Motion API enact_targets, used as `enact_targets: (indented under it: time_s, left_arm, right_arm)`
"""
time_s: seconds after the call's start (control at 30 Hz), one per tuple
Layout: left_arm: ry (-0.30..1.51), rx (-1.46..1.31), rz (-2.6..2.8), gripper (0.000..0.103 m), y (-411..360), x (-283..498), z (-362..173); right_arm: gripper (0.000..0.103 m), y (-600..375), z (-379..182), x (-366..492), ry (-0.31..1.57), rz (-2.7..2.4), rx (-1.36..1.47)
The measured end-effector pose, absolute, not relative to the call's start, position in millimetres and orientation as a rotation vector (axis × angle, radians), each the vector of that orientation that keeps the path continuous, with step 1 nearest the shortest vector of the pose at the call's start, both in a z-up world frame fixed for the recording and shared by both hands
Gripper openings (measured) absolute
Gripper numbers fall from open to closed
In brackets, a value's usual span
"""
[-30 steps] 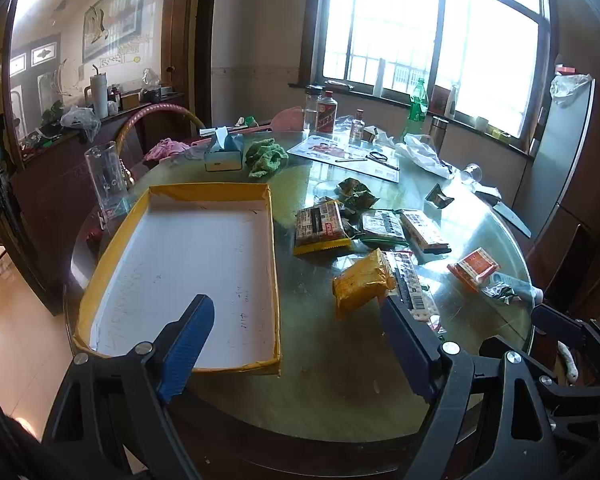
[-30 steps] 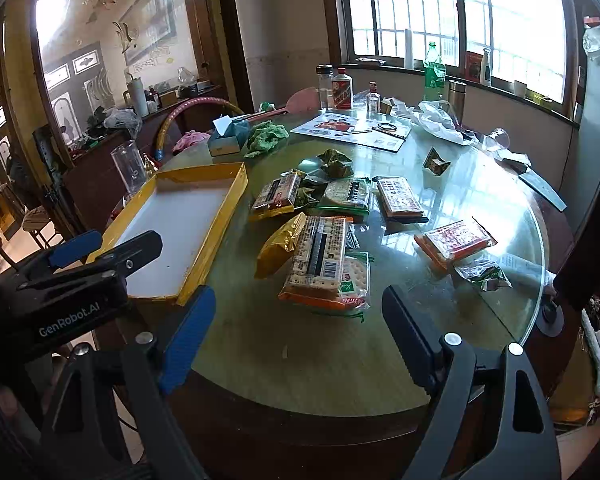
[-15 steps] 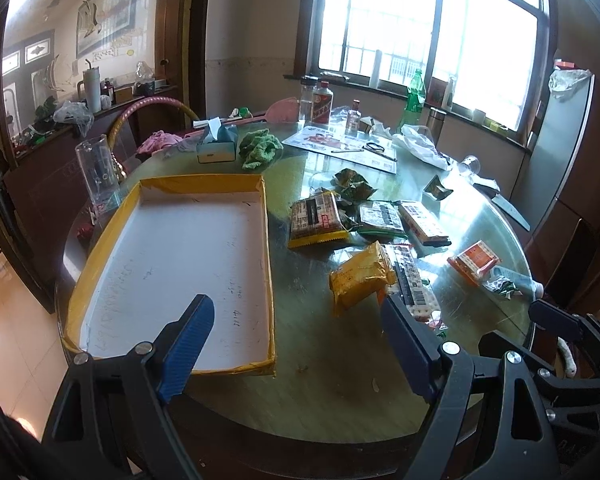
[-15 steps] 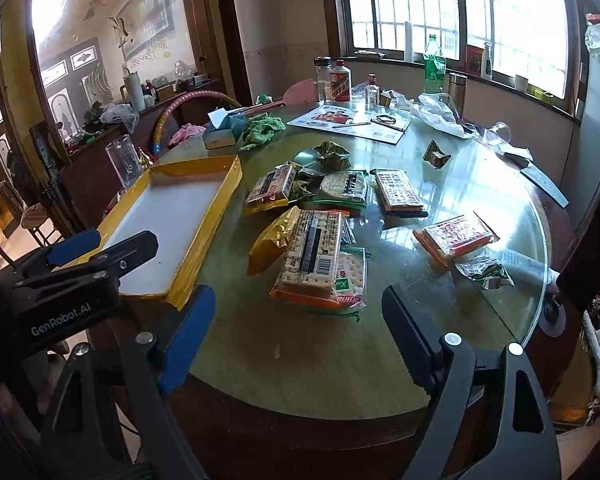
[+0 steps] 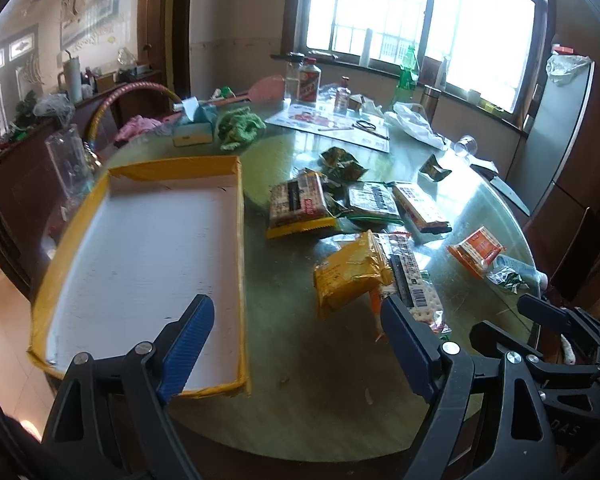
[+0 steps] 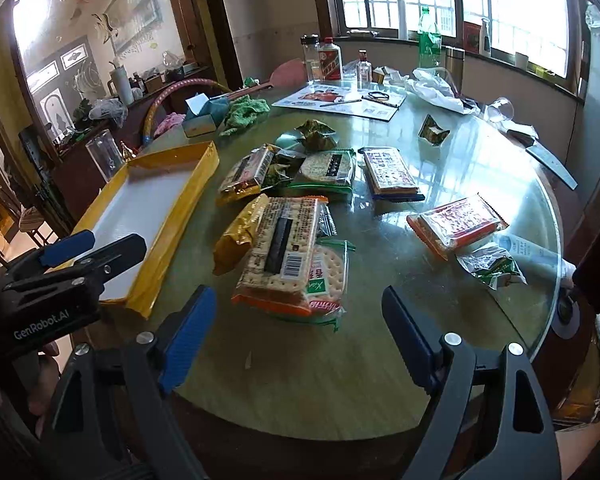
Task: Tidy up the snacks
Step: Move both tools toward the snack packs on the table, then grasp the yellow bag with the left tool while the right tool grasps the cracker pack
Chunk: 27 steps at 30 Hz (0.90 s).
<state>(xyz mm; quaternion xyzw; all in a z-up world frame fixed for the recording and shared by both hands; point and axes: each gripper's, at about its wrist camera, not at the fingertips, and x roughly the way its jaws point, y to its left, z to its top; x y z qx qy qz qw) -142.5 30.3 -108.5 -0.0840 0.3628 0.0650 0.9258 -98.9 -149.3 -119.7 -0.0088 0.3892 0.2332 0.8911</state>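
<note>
A shallow yellow-rimmed tray with a bare white floor lies on the left of the round glass table. Several snack packs are scattered to its right: a yellow bag, a cracker pack with a barcode, an orange-edged pack and a dark-edged biscuit pack. My left gripper is open above the tray's near right corner. My right gripper is open just in front of the cracker pack. Neither holds anything.
At the back stand bottles, a tissue box, a green cloth, a printed sheet and a white plastic bag. A clear glass container stands left of the tray. A small green wrapper lies near the right edge.
Both grippers have moved forward and lower toward the table, so the tray and snack packs look nearer. Both stay open. No pack has moved.
</note>
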Motion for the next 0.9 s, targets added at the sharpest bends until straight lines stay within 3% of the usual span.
enact_targets:
  time_s: [0.9]
  left_arm:
    - [0.961,-0.214,-0.049,0.084,23.7,-45.7,-158.8]
  right_arm:
    - [0.084,-148.8,-156.1,-62.3,0.879,0.495,-0.015]
